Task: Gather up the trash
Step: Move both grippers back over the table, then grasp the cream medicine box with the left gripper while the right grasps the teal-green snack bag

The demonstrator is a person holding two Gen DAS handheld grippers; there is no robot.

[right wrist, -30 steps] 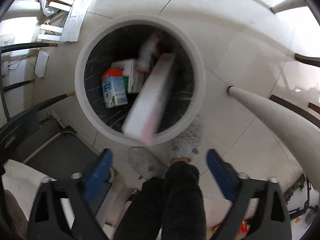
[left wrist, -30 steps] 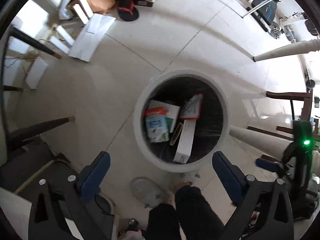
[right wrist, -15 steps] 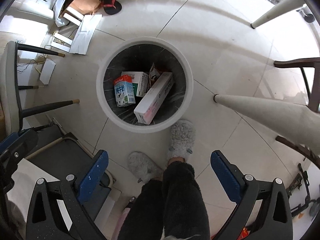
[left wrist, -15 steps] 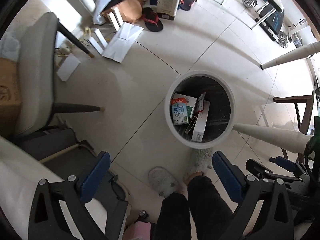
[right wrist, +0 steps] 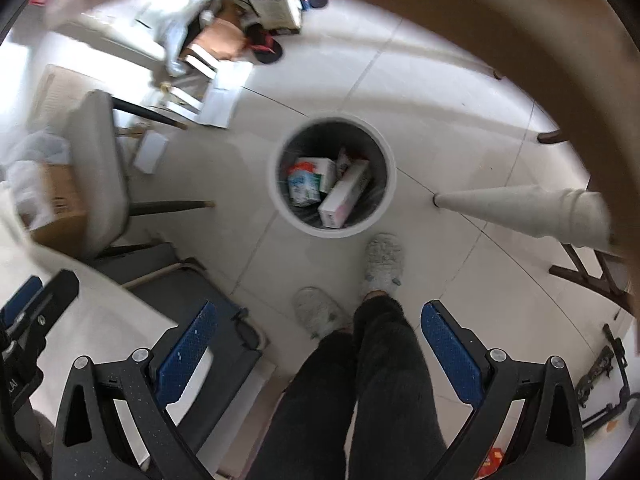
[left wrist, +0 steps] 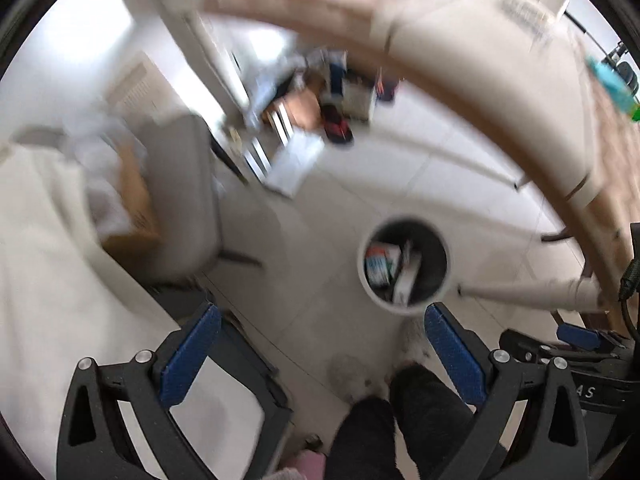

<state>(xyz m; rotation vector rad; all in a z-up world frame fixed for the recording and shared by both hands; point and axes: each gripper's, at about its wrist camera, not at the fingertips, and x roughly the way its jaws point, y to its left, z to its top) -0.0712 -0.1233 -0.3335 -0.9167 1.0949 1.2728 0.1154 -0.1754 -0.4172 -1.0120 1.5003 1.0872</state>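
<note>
Looking down, I see the white bin (right wrist: 332, 178) on the floor (right wrist: 440, 100), well below my right gripper (right wrist: 318, 354) and left gripper (left wrist: 320, 354), both spread wide and empty. Inside lie a blue-white carton (right wrist: 304, 186) and a long white box (right wrist: 346, 194). A grey chair (right wrist: 100, 172) stands nearby; labels unreadable.

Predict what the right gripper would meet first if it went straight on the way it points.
Probably the round white trash bin on the pale tiled floor: the open right gripper aims near it, with no obstacle visible between. Depth is unclear.
</note>
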